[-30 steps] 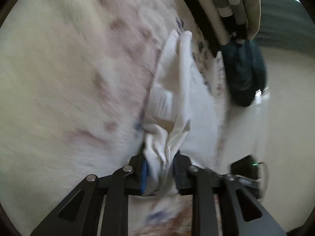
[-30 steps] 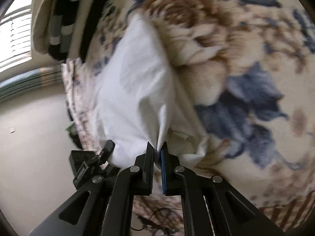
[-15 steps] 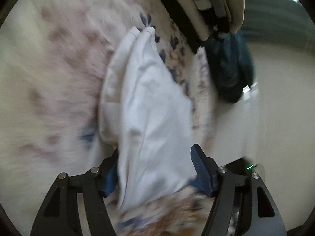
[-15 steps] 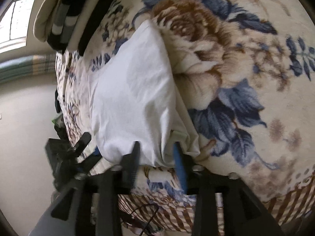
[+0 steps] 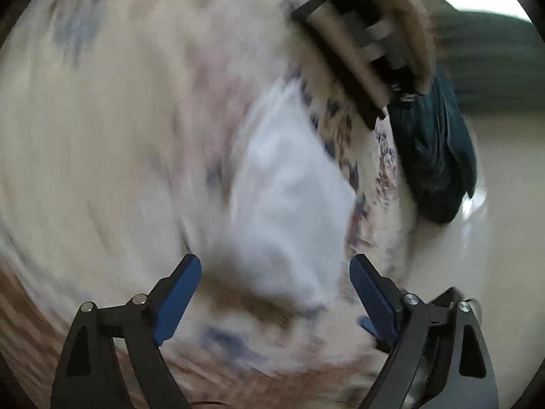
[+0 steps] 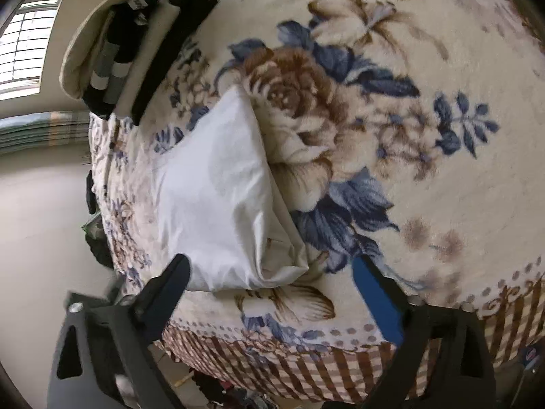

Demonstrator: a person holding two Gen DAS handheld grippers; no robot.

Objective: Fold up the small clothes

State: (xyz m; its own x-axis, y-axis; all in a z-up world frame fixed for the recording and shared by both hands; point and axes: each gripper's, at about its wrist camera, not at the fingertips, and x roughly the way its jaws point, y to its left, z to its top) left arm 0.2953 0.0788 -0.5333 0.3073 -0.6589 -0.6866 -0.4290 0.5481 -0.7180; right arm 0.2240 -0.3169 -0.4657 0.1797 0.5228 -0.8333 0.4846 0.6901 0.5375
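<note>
A small white garment [image 6: 218, 201] lies folded into a long strip on the floral blanket [image 6: 391, 109]. In the blurred left wrist view the same white garment [image 5: 282, 197] rests flat beyond my fingers. My left gripper [image 5: 276, 272] hovers above its near end, jaws still opening, nothing between the blue pads. My right gripper [image 6: 269, 266] hangs over the garment's near corner, jaws opening wide and free of the cloth.
A stack of folded clothes [image 6: 112, 54], striped black, grey and cream, sits at the blanket's far left edge. A dark teal cloth [image 5: 432, 156] hangs beside that stack over the edge. The blanket's checked border [image 6: 306, 361] drops off just below my right gripper.
Both grippers let go of the white garment, opened wide and rose away from it. The garment dropped flat onto the blanket.
</note>
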